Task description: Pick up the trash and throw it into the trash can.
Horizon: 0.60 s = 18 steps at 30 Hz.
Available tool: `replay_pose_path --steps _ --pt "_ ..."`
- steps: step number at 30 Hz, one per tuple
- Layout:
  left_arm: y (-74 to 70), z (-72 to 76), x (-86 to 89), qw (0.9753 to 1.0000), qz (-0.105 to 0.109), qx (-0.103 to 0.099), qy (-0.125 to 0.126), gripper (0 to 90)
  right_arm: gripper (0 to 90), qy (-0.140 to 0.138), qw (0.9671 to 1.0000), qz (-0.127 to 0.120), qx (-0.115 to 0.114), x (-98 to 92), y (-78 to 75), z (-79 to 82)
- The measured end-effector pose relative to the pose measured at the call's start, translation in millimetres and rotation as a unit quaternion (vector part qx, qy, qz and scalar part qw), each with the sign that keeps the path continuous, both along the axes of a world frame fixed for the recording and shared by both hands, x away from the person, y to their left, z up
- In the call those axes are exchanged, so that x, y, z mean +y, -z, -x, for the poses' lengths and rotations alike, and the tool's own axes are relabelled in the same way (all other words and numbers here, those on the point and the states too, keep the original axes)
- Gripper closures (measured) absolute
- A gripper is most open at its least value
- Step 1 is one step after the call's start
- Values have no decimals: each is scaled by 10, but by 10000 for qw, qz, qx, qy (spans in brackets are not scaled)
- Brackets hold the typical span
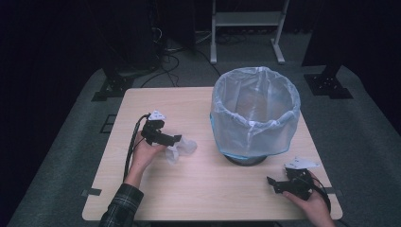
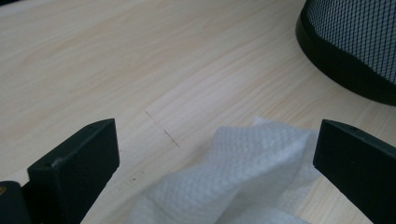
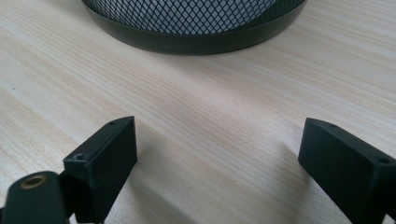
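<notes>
Crumpled white paper towel (image 1: 182, 147) lies on the tabletop (image 1: 203, 189), left of the bin's foot, in the high view. The left gripper (image 1: 176, 138) sits right at the towel's near-left edge, held by the person's left hand (image 1: 144, 153), whose sleeve is plaid. A mesh waste bin (image 1: 255, 116) lined with a pale blue plastic bag stands on the right half of the tabletop. The right gripper (image 1: 270, 181) rests low near the front right corner, well apart from the towel, its jaws pointing left.

From the left gripper view, the paper towel (image 2: 243, 177) lies between the two black jaws, which stand wide apart (neither visibly presses the paper, though the right jaw is just beside its edge). The bin's black base (image 2: 345, 70) shows at the upper right.

From the right gripper view, the jaws stand wide apart over bare wood (image 3: 219, 140), with nothing between them. The bin's dark rim and mesh wall (image 3: 196, 28) lie ahead, near the top.
</notes>
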<state>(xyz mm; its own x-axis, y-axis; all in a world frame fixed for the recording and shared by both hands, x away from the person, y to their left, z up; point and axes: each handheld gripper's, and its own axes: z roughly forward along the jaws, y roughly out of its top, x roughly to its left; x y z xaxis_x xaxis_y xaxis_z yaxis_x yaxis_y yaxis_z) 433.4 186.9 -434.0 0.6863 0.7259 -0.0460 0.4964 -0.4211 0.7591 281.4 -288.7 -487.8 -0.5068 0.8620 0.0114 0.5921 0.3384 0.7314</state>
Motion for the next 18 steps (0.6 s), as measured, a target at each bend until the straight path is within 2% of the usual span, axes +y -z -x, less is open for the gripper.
replay_pose_path --steps 6,10,14,18 --pt "158 75 -37 9995 -226 181 91 0 98 1 10000 -1 1 0 0 0" --pt "237 117 -44 9992 -303 238 143 0 98 0 10000 0 0 0 0 0" --pt "283 143 -57 9986 -379 317 207 52 98 0 10000 0 0 0 0 0" --pt "298 179 -52 9984 -423 246 273 168 98 -1 10000 -1 1 0 0 0"
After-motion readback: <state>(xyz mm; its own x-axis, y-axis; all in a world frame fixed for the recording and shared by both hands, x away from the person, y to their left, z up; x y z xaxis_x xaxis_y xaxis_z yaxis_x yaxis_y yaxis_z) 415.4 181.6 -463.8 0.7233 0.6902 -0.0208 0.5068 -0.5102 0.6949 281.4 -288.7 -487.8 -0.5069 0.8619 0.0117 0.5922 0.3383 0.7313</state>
